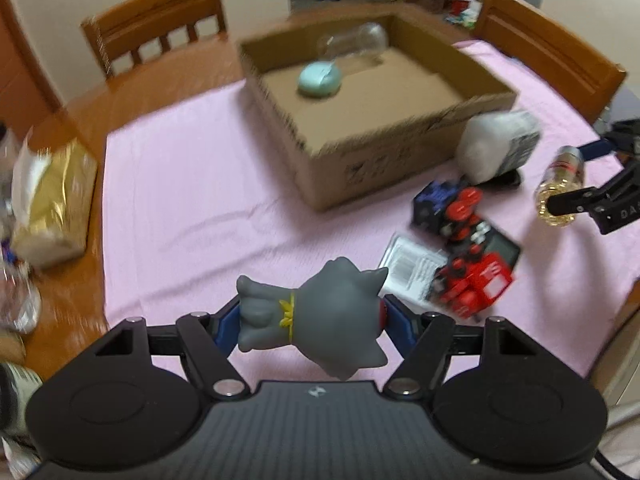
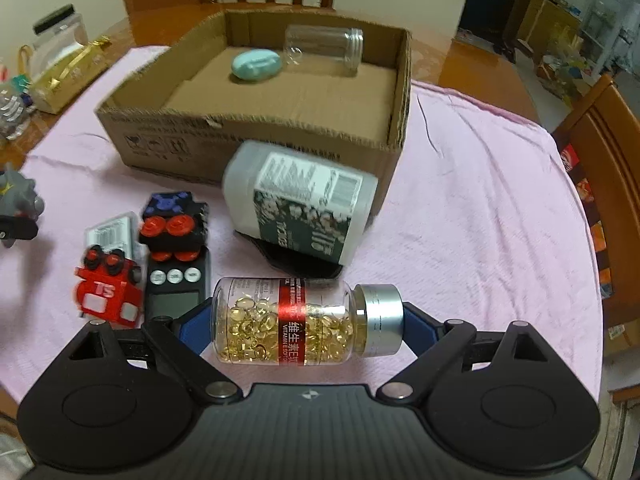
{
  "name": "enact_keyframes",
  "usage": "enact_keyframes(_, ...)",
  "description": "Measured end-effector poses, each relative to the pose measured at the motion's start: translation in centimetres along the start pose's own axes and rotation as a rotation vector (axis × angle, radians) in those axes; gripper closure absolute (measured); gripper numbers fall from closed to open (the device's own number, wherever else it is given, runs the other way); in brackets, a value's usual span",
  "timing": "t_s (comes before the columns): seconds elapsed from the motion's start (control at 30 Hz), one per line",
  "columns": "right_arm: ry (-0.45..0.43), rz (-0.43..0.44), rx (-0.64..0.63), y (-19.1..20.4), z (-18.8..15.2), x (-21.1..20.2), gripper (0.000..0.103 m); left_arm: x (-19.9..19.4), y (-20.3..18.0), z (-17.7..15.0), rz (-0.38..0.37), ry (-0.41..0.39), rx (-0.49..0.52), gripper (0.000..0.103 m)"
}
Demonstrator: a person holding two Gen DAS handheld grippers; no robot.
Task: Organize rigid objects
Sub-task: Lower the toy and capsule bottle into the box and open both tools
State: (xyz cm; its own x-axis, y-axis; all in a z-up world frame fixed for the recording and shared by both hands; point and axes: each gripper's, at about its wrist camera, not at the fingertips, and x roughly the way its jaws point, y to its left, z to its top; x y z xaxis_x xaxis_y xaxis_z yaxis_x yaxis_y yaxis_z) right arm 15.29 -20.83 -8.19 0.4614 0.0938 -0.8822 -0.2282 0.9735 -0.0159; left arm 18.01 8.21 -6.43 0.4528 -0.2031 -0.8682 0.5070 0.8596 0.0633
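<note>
My left gripper [image 1: 312, 320] is shut on a grey spiky toy figure [image 1: 320, 316] with a yellow collar, held above the pink cloth. My right gripper [image 2: 306, 320] is shut on a clear bottle of golden capsules [image 2: 296, 320] with a silver cap, held sideways; it also shows in the left wrist view [image 1: 560, 188]. An open cardboard box [image 2: 256, 148] stands ahead, holding a clear jar [image 2: 324, 46] on its side and a teal oval case [image 2: 256, 65]. The grey toy shows at the left edge of the right wrist view [image 2: 18, 196].
On the pink cloth [image 2: 460, 208] lie a white bottle [image 2: 300, 204] on its side, red and black toy blocks [image 2: 108, 292], a black scale [image 2: 176, 292] and a white card [image 2: 110, 232]. A gold bag [image 1: 52, 200] sits left. Wooden chairs [image 1: 156, 36] surround the table.
</note>
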Motion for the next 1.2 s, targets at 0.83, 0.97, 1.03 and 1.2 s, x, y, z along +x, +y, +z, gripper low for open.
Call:
enact_keyframes(0.83, -0.201, 0.035, -0.115, -1.1, 8.5, -6.9, 0.007, 2.8, -2.9, 12.8, 0.049, -0.192, 0.025, 0.032)
enact_keyframes(0.97, -0.208, 0.032, -0.114, -1.0, 9.1, -6.8, 0.007, 4.5, -2.2, 13.0, 0.044, -0.187, -0.067, 0.025)
enact_keyframes(1.03, -0.208, 0.031, -0.114, -1.0, 9.4, -6.6, 0.007, 4.6, -2.0, 12.9, 0.06, -0.204, -0.101, 0.008)
enact_keyframes(1.2, -0.201, 0.035, -0.111, -0.9, 10.1, -5.9, 0.007, 2.9, -1.3, 11.6, 0.077, -0.257, -0.17, 0.004)
